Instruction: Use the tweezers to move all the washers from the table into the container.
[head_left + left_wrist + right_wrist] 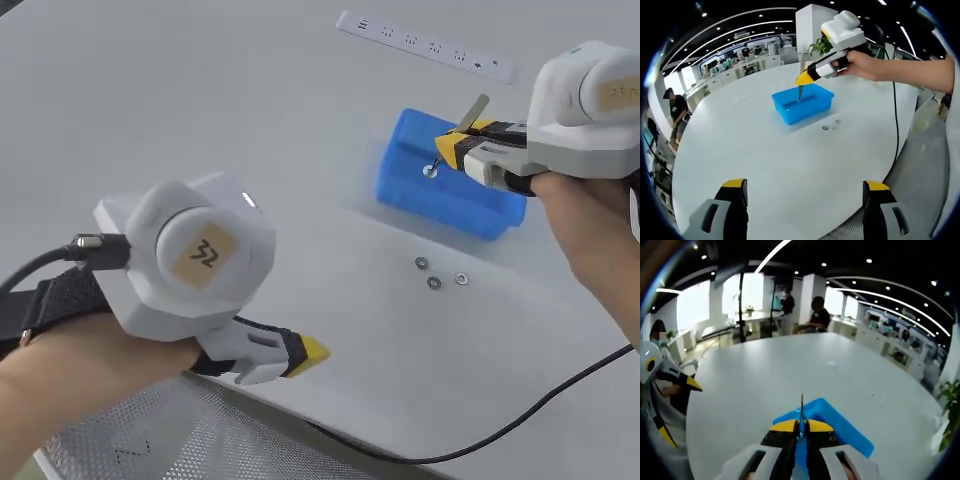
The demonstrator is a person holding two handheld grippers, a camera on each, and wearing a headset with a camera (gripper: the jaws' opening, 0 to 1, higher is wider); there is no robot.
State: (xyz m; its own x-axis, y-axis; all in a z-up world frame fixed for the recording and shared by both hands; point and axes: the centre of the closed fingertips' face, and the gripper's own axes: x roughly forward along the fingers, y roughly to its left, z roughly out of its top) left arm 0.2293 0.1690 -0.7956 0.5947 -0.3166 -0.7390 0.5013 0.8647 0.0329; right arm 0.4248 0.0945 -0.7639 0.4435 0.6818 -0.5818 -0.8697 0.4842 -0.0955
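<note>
A blue container [440, 190] stands on the white table [200, 120]. My right gripper [452, 147] is shut on metal tweezers [470, 112] and holds them over the container, tips pointing down into it. A small washer [430, 172] sits at the tweezer tips; whether it is pinched or lying inside I cannot tell. Three washers [438, 275] lie on the table just in front of the container. My left gripper [305, 352] hovers low at the near table edge, open and holding nothing. Its own view shows the container [802, 104], the washers [832, 126] and the right gripper [812, 74].
A white power strip [430, 45] lies beyond the container. A black cable [520, 415] runs across the near right of the table. A perforated metal surface [180, 440] sits below the table's near edge. People stand at benches far off [817, 315].
</note>
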